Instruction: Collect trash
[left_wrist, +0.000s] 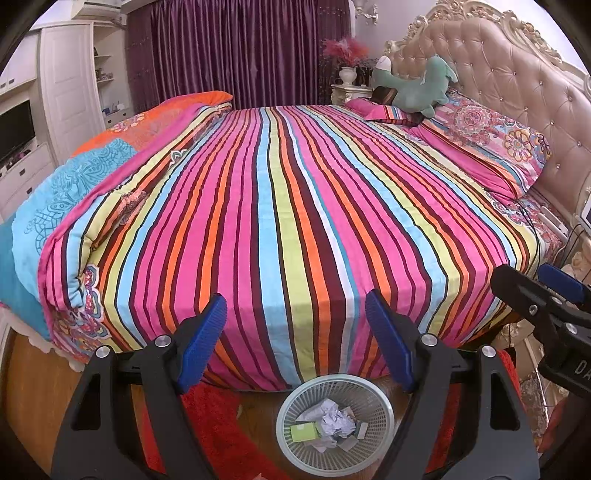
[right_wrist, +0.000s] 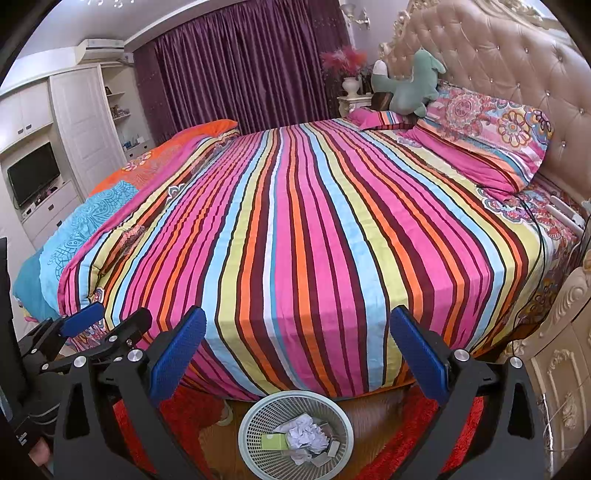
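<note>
— So, where is the trash?

— Down in the round pale-green plastic mesh waste basket (left_wrist: 334, 417), which stands on the wooden floor just at the foot of the bed's striped quilt (left_wrist: 288, 221). Inside lie crumpled white paper (left_wrist: 334, 419), a small yellow-green box (left_wrist: 304, 432) and a few grey scraps.

— And the grippers?

— The left gripper (left_wrist: 295, 325), black with blue ribbed pads, hangs over the basket with its jaws apart and nothing between them. The right gripper (right_wrist: 297, 356) is likewise spread wide and empty; the basket sits below and between its fingers in its own view.

— Any writing to read?

— Only white letters "DA" on the black body of the right gripper at the edge of the left view; the rest is cut off. The box's face is too small to read.

— What else is on the bed?

— A green plush toy (left_wrist: 413, 83) by the floral pillows (left_wrist: 484, 142), against the tufted beige headboard (left_wrist: 517, 74).
</note>
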